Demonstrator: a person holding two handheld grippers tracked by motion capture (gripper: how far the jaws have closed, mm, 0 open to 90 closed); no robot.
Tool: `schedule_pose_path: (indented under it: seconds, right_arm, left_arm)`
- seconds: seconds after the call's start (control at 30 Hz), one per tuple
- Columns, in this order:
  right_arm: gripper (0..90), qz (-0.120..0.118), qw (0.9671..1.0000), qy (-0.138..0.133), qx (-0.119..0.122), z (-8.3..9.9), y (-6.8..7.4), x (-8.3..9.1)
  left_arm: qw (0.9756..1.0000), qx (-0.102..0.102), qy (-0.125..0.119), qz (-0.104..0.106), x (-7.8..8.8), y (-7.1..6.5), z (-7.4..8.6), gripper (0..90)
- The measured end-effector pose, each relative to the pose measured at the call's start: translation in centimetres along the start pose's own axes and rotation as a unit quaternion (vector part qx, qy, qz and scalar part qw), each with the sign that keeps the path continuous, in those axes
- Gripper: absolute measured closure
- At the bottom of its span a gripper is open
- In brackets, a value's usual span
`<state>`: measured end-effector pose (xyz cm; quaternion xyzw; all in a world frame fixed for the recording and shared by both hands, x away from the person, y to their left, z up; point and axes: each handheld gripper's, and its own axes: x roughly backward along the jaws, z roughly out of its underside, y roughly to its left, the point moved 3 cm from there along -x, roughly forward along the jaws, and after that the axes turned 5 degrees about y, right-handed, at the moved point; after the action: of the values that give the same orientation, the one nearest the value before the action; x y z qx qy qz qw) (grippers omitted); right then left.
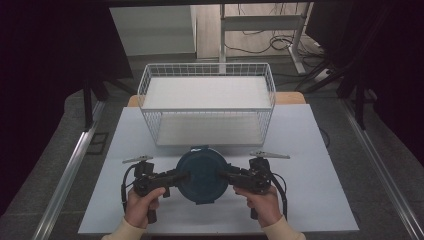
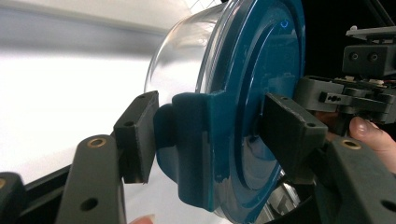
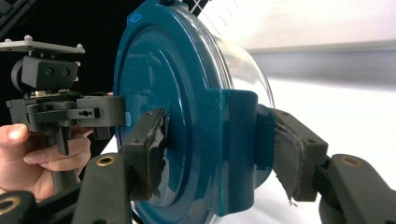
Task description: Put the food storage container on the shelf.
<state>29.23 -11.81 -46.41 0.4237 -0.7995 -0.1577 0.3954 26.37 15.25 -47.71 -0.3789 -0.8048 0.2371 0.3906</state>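
A round container with a dark teal lid (image 1: 202,175) and a clear bowl (image 2: 182,51) hangs level between both grippers over the front of the table. My left gripper (image 1: 184,176) is shut on the lid's side latch (image 2: 191,140), one pad on the latch and one on the lid's top face. On the opposite side, my right gripper (image 1: 224,174) is shut on the other latch (image 3: 238,140) in the same way. Each gripper view also catches the other gripper: the right one (image 2: 327,95) and the left one (image 3: 74,112).
A white wire rack (image 1: 207,107) with two shelves stands just behind the container, in the middle of the pale table (image 1: 310,200). Dark curtains hang on both sides. A desk frame and cables are on the floor behind.
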Motion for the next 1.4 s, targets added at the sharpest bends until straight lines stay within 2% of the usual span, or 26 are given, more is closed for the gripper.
schedule_pose_path:
  seconds: [0.2, 0.27, 0.4, 0.57, 0.83, 1.03, 1.13, 1.23, 1.27, 1.4]
  right_arm:
    - [40.4, 0.002, 1.0, -0.004, 0.004, -0.9, 0.4, 0.4]
    - [40.5, 0.006, 0.9998, -0.005, 0.016, -1.7, 0.7, 0.5]
    - [40.5, 0.004, 0.9997, -0.008, 0.021, -2.6, 0.8, 0.7]
    - [40.7, -0.001, 0.9995, -0.018, 0.027, -4.1, 1.2, 1.0]
    - [40.7, -0.007, 0.9988, -0.027, 0.039, -6.9, 2.1, 2.1]
    - [40.8, -0.01, 0.9983, -0.033, 0.047, -8.6, 2.7, 2.7]
    - [40.9, -0.008, 0.9978, -0.038, 0.053, -9.2, 2.9, 2.9]
    - [41.0, -0.005, 0.9975, -0.041, 0.057, -10.6, 3.3, 3.2]
    - [41.0, -0.006, 0.9975, -0.042, 0.057, -10.9, 3.4, 3.2]
    - [41.0, -0.006, 0.9967, -0.048, 0.065, -12.2, 3.8, 3.5]
  left_arm:
    - [1.0, -0.002, -0.006, 0.004, 0.2, -0.4, -0.9, 39.3]
    - [0.9999, -0.005, -0.009, 0.007, 0.4, -0.4, -1.5, 39.3]
    - [0.9998, -0.011, -0.012, 0.005, 0.5, -0.7, -2.3, 39.3]
    - [0.9994, -0.028, -0.019, -0.001, 1.1, -1.6, -4.3, 39.3]
    - [0.9986, -0.042, -0.032, -0.005, 1.9, -3.3, -6.8, 39.4]
    - [0.998, -0.051, -0.037, -0.008, 2.3, -4.0, -8.2, 39.4]
    - [0.9977, -0.055, -0.039, -0.003, 2.6, -4.3, -9.1, 39.5]
    - [0.9974, -0.056, -0.044, 0.001, 2.8, -4.5, -10.4, 39.6]
    - [0.9974, -0.056, -0.044, 0.001, 2.8, -4.5, -10.4, 39.6]
    - [0.9966, -0.068, -0.047, -0.001, 3.3, -5.2, -12.2, 39.6]
